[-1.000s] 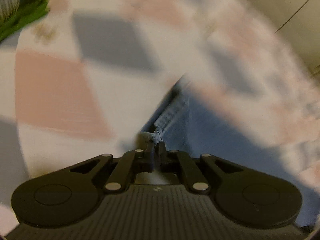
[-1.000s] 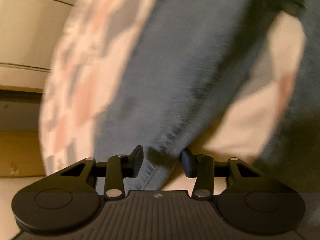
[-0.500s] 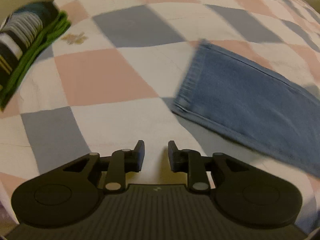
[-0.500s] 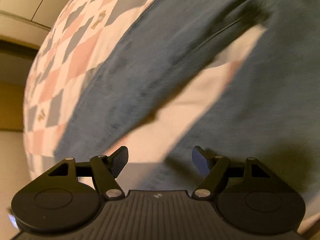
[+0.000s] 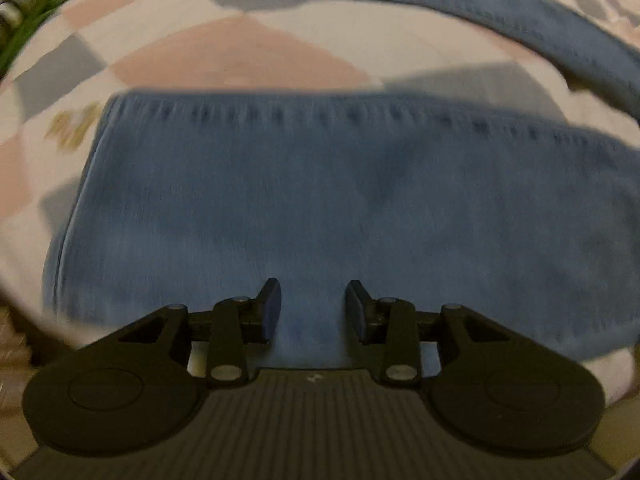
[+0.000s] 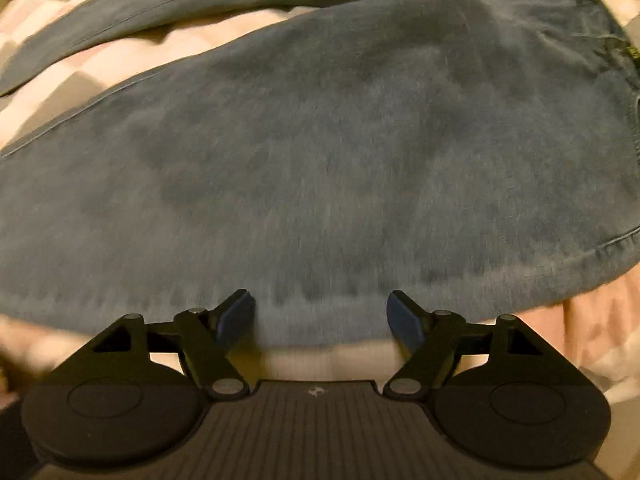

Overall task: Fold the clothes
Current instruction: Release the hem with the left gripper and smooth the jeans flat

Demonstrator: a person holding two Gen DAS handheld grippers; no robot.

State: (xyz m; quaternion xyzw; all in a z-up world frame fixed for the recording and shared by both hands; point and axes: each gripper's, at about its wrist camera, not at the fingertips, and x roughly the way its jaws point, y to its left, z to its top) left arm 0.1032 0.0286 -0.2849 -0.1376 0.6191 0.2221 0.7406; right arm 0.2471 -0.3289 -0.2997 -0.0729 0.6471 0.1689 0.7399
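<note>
We have let go of the jeans [image 5: 340, 208], which now lie spread on the checked bedspread [image 5: 240, 56], legs apart. Our left tongs [image 5: 313, 306] and right tongs [image 6: 322, 314] gape wide and empty over the near leg, where we judge the next fold begins.

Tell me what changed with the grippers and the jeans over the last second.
The left gripper, shut on a jeans hem a second ago, let go and now hovers open over the near leg of the jeans. The right gripper opened wider. The jeans remain spread on the checkered bedspread.
</note>
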